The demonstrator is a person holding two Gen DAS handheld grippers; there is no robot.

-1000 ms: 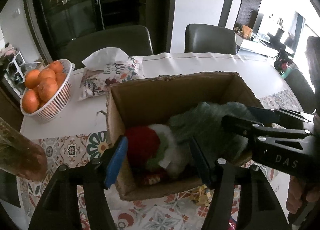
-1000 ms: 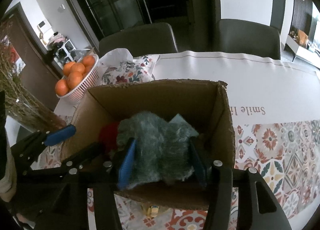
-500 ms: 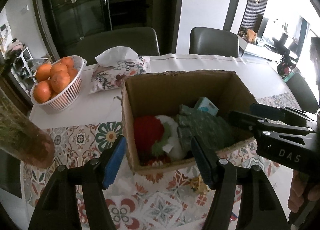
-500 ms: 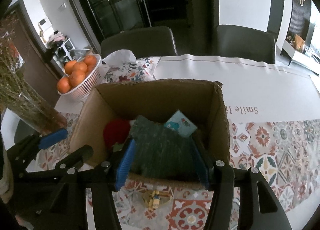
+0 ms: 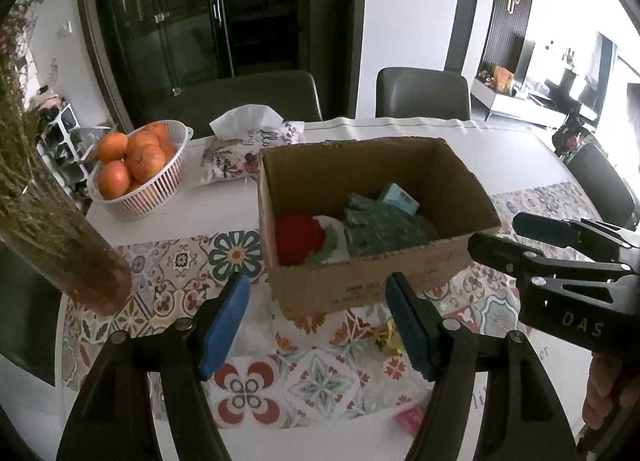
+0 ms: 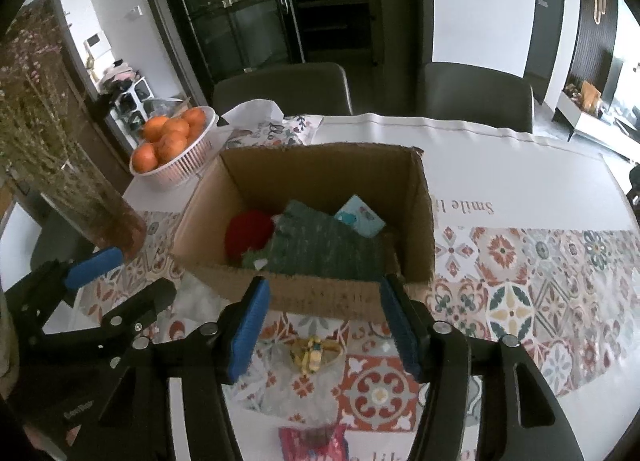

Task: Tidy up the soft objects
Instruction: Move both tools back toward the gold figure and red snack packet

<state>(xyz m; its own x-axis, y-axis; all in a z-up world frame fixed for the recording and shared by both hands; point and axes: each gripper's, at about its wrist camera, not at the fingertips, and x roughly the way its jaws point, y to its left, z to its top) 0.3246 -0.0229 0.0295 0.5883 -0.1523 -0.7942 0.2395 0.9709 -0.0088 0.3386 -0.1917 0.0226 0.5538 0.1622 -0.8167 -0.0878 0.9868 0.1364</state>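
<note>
Both grippers have pulled back from the cardboard box (image 6: pixel 304 221) since a second ago: then my right gripper (image 6: pixel 324 325) had the green knit (image 6: pixel 324 249) between its pads over the box, and now that knit lies inside while the jaws stand wide apart with nothing in them, just short of the near wall. My left gripper (image 5: pixel 316 321) is likewise wide open and empty, hanging a little back from the box's near left corner. I judge the drop finished and the next pick to be the step in hand. What is left outside, as far as I can see, is a small yellow trinket (image 6: pixel 312 355) on the patterned table (image 6: pixel 520 301) between my right pads, a crumpled clear bag (image 6: pixel 296 397) around it, and a pink packet (image 6: pixel 312 441) nearer me; whether any of these counts as soft I cannot tell. To do it well I would come straight down, keep the jaws wide until the pads straddle the piece, and close on its bulk, not a loose edge, keeping the other gripper clear of the box. The knit is dark green, flecked and ribbed, lying folded and fairly flat on the right of the box floor, touching a red and white plush (image 5: pixel 308 237) on its left, with a pale blue card (image 6: pixel 360 217) tucked behind it.
</note>
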